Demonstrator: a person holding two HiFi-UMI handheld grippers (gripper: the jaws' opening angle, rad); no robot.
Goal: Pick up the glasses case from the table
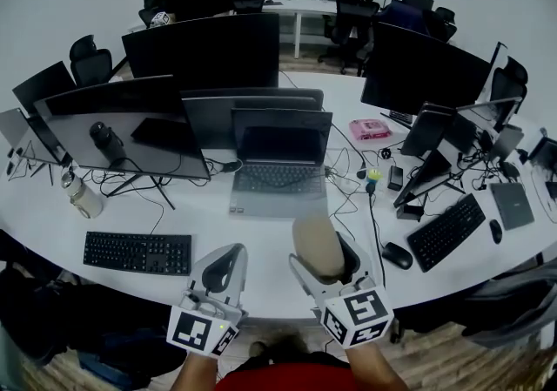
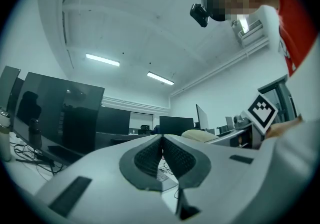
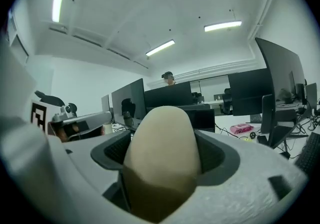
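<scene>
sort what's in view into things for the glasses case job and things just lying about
For the job:
- case, clamped in the right gripper
- table it came from

Just lying about:
- laptop
- left keyboard
- mouse
- bottle
- pink box
- left gripper, shut on nothing

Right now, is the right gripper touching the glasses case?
Touching. The right gripper view shows the right gripper shut on the beige glasses case, with its jaws pressed against both sides of the case and no gap.
</scene>
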